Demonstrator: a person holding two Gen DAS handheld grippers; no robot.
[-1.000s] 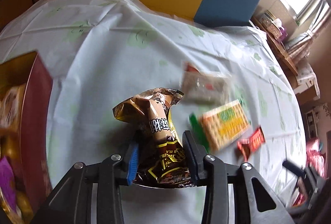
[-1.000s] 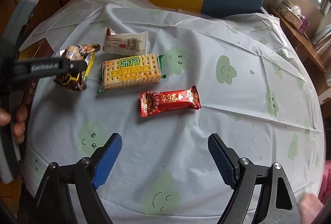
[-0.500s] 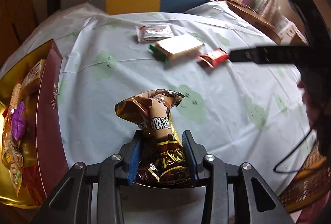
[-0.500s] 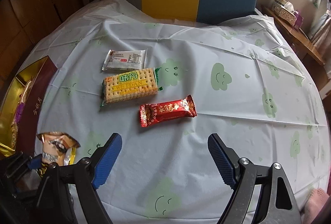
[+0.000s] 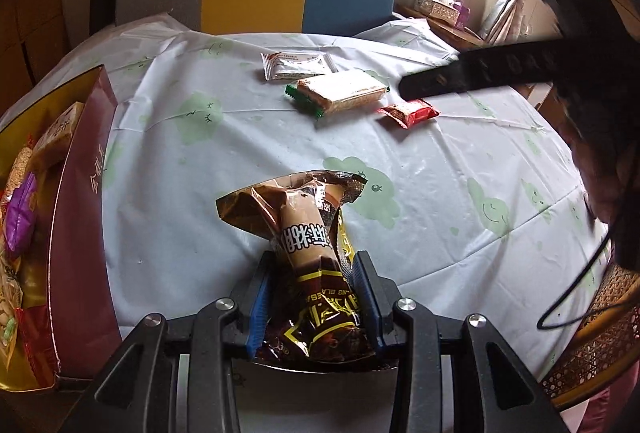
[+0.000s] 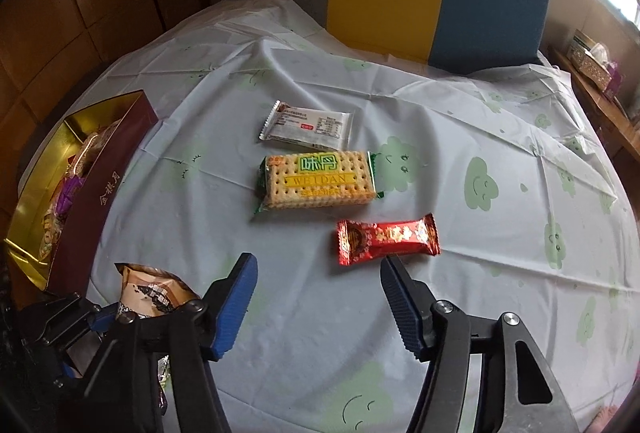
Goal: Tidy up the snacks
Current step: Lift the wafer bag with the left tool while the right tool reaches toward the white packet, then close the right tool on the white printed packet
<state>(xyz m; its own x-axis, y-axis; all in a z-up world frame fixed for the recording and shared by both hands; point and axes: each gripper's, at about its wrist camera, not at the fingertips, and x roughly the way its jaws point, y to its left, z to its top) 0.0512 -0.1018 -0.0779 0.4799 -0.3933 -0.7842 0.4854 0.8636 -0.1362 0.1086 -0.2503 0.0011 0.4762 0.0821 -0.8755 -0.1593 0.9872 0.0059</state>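
Black angular frames on the left gripper (image 5: 316,289) and right gripper (image 6: 318,297), studded with silver screws (image 5: 405,303). Ribbed blue pads (image 6: 236,307) lining the jaws. Thin black cable (image 5: 576,293) looping at right.

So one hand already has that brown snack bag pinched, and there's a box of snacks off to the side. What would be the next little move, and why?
Probably carry the brown snack bag sideways over the open maroon box and let go. The left tool is shut on it, and the box already holds other snacks. The right tool, jaws just closing with nothing between them, hangs near the red candy bar.

R gripper (image 6: 316,273) closing, nothing gripped, apparently.
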